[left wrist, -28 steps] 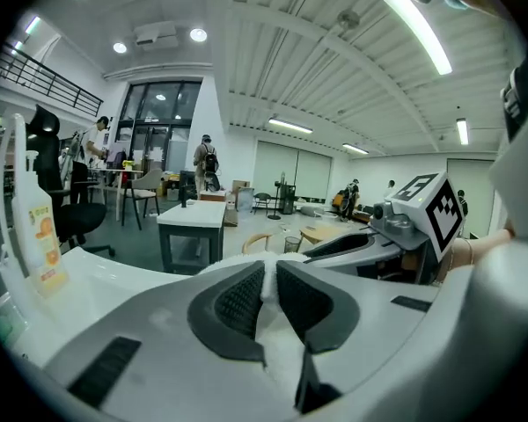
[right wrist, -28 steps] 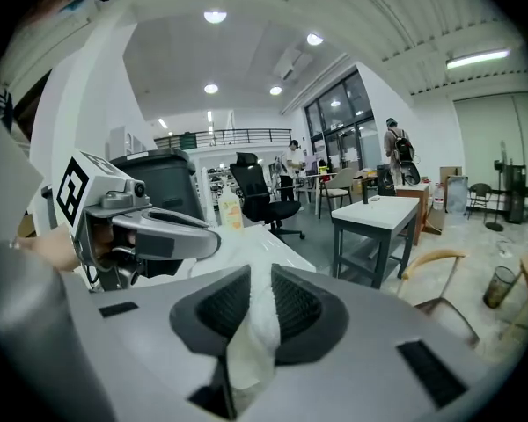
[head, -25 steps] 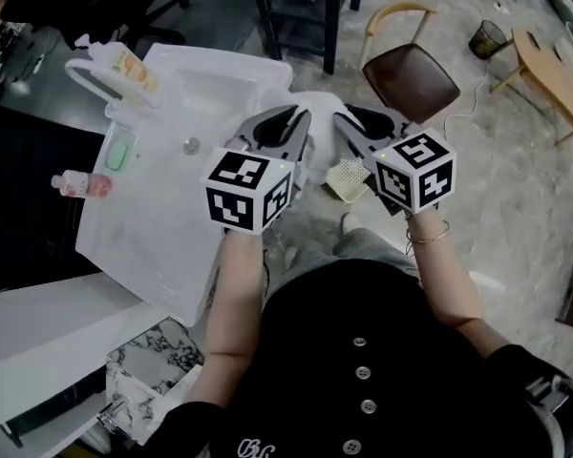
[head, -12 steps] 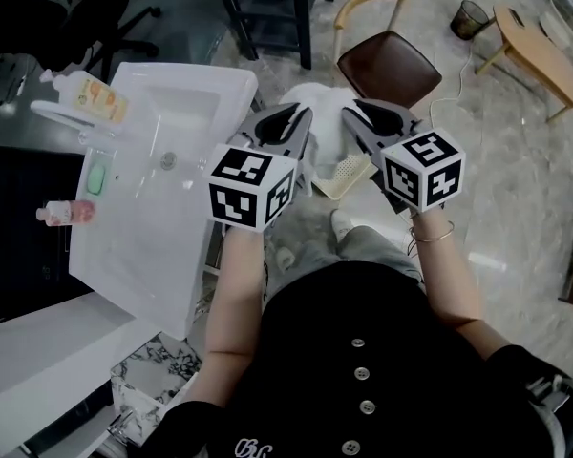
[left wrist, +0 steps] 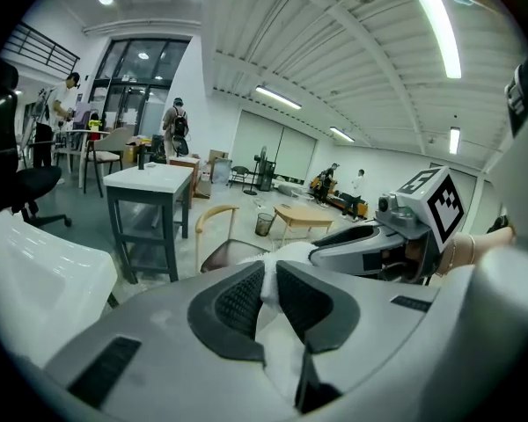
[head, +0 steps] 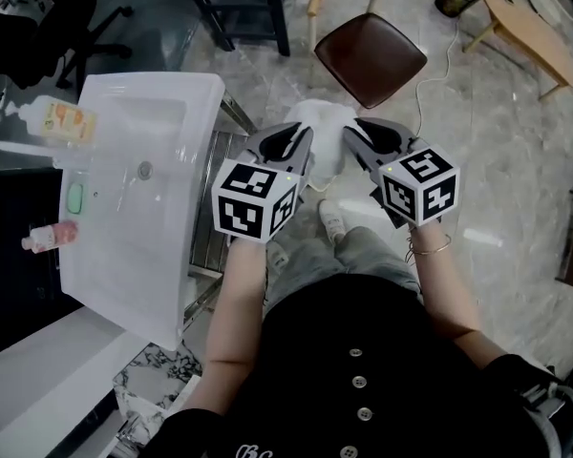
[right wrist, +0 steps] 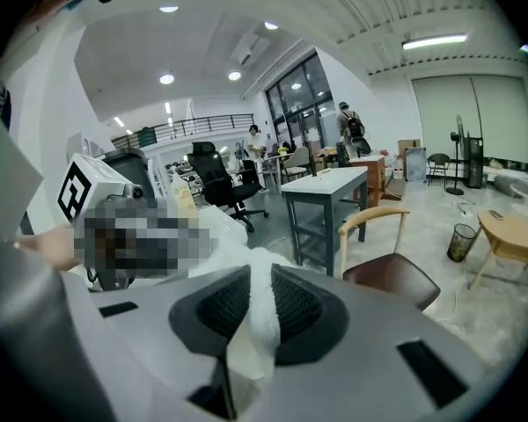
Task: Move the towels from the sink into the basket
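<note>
Towel [head: 323, 127], white, bunched between the two grippers, one edge pinched in the closed left gripper [head: 291, 139], another clamped in the closed right gripper [head: 363, 134], held in the air beside the sink [head: 124, 218], above the floor [head: 516, 160], near a brown chair [head: 371, 57].

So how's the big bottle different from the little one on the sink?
The big bottle is white with an orange label; the little bottle is pink. The big bottle sits at the far end of the sink, the little bottle nearer the person. Both sit on the sink's left rim.
</note>
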`<state>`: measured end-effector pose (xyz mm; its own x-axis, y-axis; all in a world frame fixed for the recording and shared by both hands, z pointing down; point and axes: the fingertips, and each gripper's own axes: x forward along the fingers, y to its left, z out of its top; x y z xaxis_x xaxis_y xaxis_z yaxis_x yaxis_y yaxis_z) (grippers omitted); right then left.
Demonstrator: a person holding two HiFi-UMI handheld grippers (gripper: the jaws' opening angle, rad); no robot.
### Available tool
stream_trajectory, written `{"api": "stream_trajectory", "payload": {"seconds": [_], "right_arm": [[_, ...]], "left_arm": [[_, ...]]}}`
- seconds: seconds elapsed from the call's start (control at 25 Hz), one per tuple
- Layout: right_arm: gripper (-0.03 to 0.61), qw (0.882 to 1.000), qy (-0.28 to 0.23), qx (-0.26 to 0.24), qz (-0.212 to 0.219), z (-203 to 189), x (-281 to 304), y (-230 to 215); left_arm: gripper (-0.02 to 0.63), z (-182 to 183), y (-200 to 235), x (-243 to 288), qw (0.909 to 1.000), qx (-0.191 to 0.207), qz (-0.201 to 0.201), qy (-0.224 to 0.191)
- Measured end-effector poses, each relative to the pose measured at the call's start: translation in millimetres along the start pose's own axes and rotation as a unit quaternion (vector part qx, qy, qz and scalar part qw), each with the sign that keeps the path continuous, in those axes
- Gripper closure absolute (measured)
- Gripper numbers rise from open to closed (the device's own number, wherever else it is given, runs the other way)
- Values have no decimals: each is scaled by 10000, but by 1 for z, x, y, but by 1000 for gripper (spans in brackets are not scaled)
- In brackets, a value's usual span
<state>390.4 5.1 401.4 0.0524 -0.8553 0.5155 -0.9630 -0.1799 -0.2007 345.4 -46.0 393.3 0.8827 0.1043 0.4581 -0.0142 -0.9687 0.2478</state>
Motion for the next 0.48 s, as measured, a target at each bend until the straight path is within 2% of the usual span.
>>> {"api": "stream_trajectory", "payload": {"seconds": [0.48], "right_arm": [[508, 9971, 611, 280, 347, -50, 25, -24]], "left_arm": [[571, -54, 7, 40, 9958, -705, 165, 555]]}}
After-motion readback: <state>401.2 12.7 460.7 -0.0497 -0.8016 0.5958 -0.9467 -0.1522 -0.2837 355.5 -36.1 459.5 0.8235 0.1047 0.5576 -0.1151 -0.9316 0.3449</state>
